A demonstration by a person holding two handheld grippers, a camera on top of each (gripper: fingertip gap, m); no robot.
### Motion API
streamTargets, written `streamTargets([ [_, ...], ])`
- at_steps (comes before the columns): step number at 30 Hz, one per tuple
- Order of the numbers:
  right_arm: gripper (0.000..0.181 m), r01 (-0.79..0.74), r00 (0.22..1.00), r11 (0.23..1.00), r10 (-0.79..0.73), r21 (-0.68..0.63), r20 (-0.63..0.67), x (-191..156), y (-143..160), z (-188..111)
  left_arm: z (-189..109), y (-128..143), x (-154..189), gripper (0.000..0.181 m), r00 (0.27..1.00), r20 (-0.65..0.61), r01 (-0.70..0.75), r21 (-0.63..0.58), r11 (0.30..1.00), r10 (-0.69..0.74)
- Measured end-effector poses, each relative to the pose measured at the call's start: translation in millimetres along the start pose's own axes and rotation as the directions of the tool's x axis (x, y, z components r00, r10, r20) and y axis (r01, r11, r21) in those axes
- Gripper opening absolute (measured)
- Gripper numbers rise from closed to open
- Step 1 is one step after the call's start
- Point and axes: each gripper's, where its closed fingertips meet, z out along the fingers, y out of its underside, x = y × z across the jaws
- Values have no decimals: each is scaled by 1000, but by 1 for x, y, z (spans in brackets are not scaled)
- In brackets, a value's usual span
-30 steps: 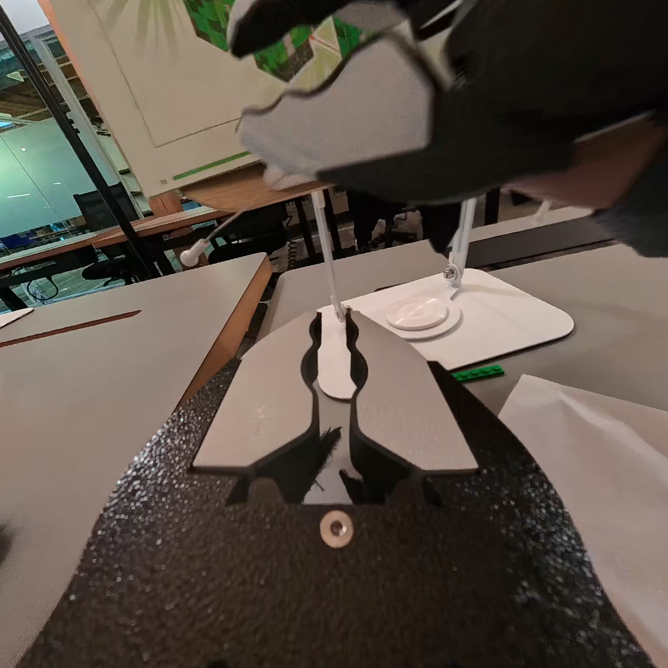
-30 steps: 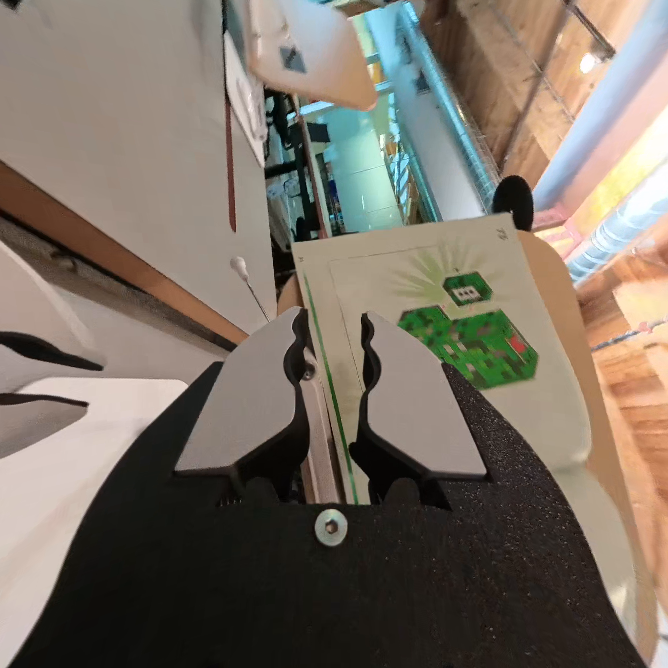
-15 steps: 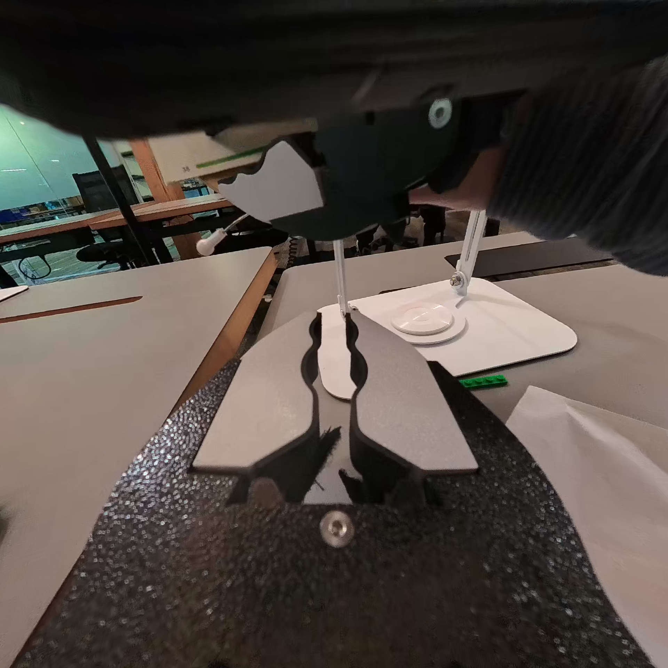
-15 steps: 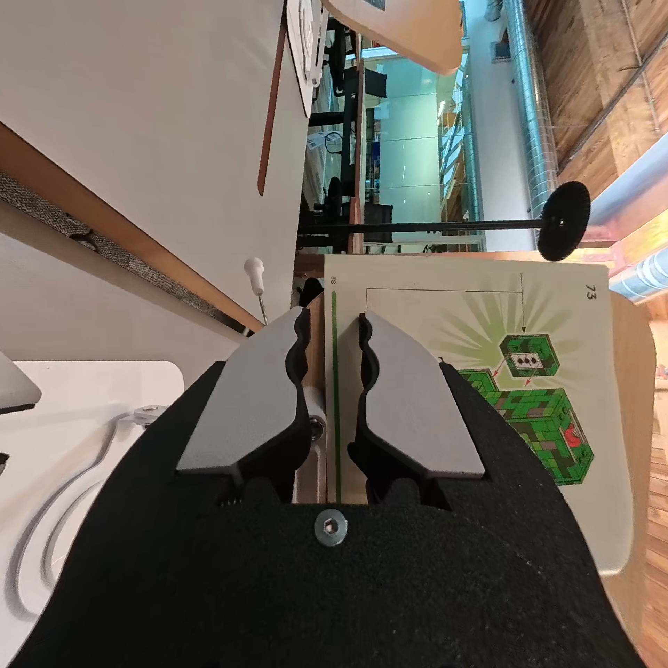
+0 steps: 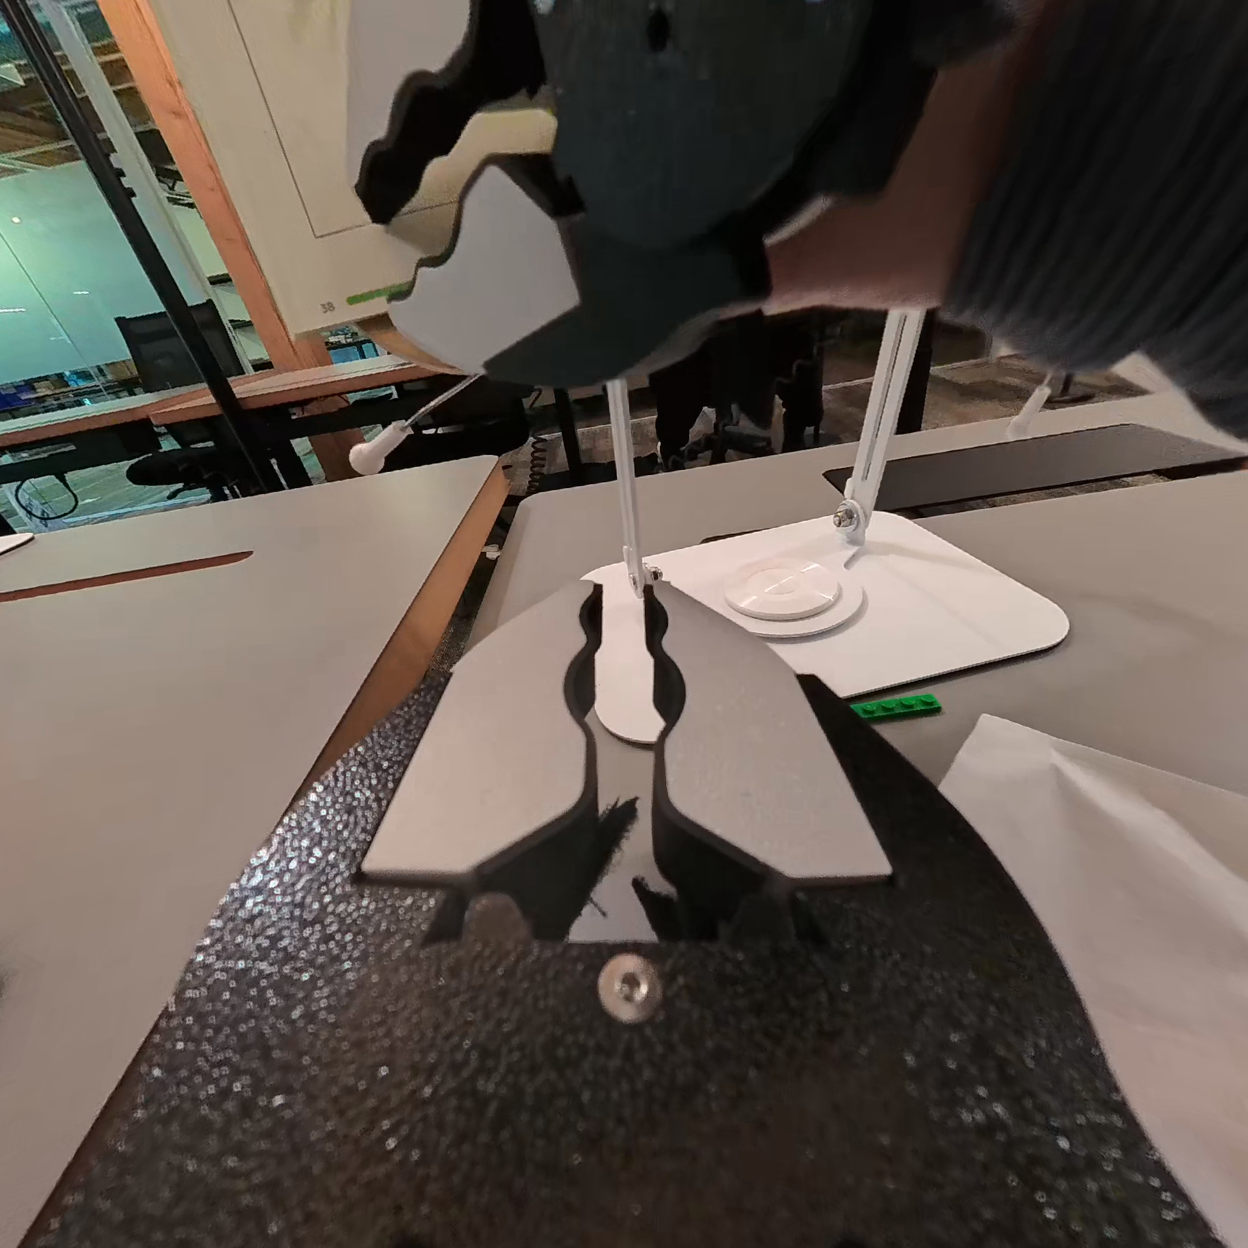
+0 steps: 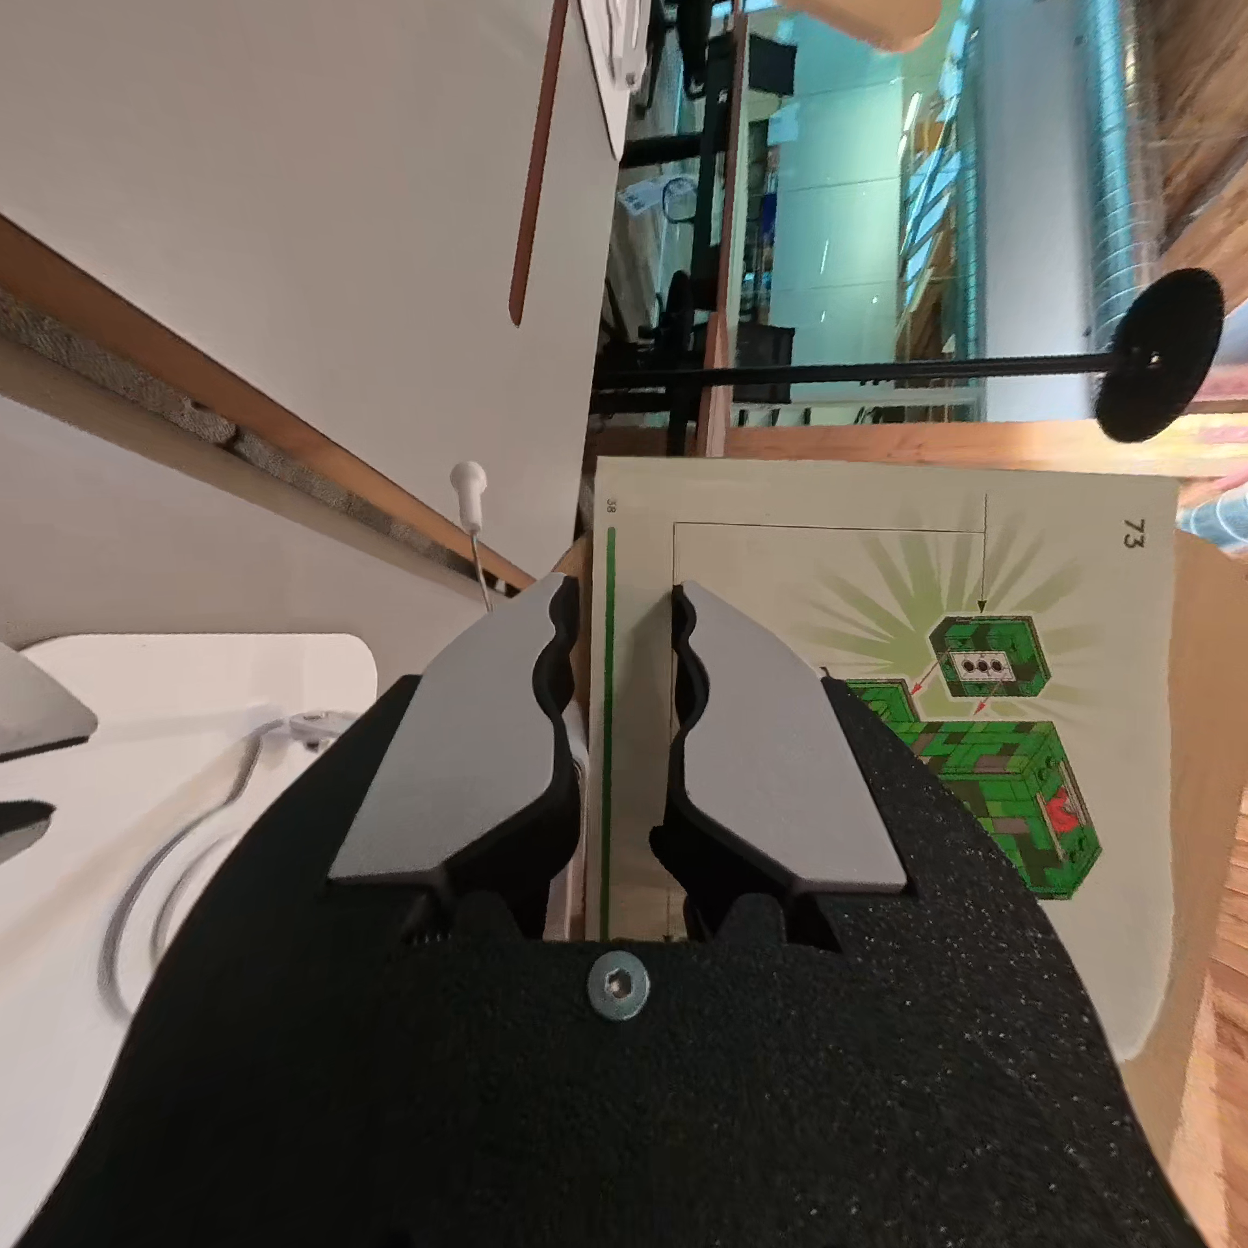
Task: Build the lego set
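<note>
Two grey benches side by side, split by a narrow gap with a wood-edged rim. On the nearer one, a white flat-based stand with thin white struts, evidently there to prop the reading matter up at eye level. Raised on it, a pale instruction booklet open at a page picturing a green block model with arrows, so steps can be checked without handling. Lower right in the left wrist view, a sheet of white paper spread on the bench, probably packaging or a work mat.

Lifted high and rolled sideways, the right gripper, jaws apart, straddling the booklet's bottom edge by the green margin stripe; seems set to pinch a leaf and turn it, though contact cannot be confirmed. Held low over the bench, the left gripper, jaws slightly apart, empty, apparently parked out of the way.

Smallest: one flat green four-stud lego plate, lying on the bench just beside the stand's front edge, near the paper, untouched. No built model in view.
</note>
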Motion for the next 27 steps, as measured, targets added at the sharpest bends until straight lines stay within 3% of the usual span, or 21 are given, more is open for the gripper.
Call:
streamTargets([
  [7, 25, 77, 997, 993, -77, -93, -3, 4, 6, 2, -1, -1, 0, 11, 1000, -2, 0, 4, 1000, 0],
  [27, 19, 69, 997, 993, -67, -93, 27, -1, -2, 1, 0, 0, 1, 11, 1000, -8, -8, -1, 1000, 8],
])
